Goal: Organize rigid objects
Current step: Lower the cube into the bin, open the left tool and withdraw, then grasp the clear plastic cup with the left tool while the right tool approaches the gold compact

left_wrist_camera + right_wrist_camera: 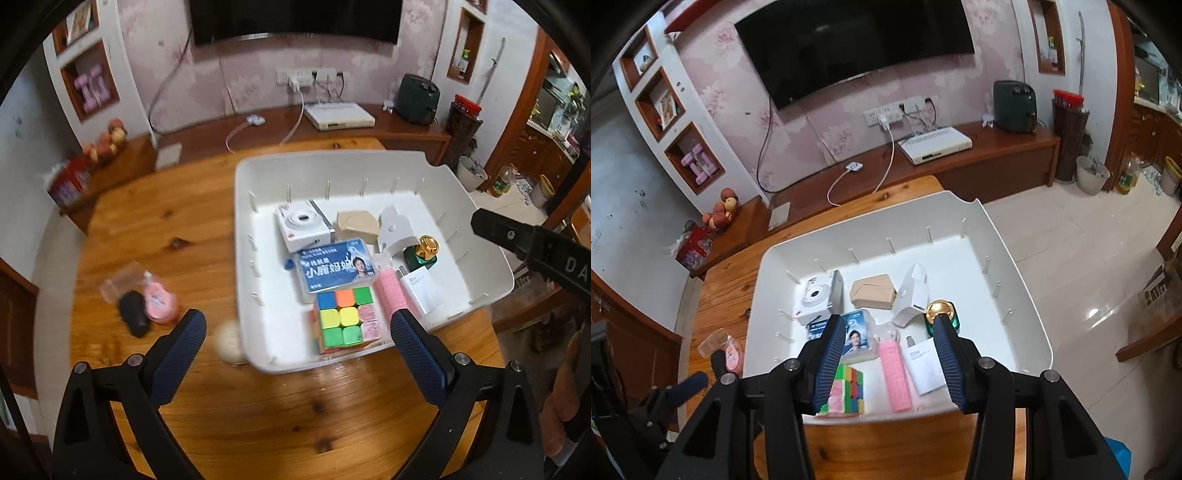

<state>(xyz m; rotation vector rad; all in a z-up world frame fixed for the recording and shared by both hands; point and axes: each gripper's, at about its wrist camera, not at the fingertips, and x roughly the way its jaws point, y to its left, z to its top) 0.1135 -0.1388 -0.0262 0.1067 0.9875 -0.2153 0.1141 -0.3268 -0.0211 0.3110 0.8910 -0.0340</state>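
Note:
A white bin (258,206) (1015,295) sits on the wooden table and holds a Rubik's cube (341,319) (846,391), a blue card box (334,267), a white camera (304,225) (816,299), a tan box (356,225) (871,291), a green bottle with a gold cap (424,251) (942,312), a pink comb (895,376) and a white charger (421,290) (925,365). My left gripper (295,354) is open and empty before the bin's near edge. My right gripper (886,362) is open and empty above the bin's near part.
Left of the bin on the table (177,221) lie a pink item (160,304), a black item (133,314), a clear wrapper (118,284) and a pale ball (229,341). A TV stand with a white box (338,116) is behind. The table's right edge drops to tiled floor (1089,258).

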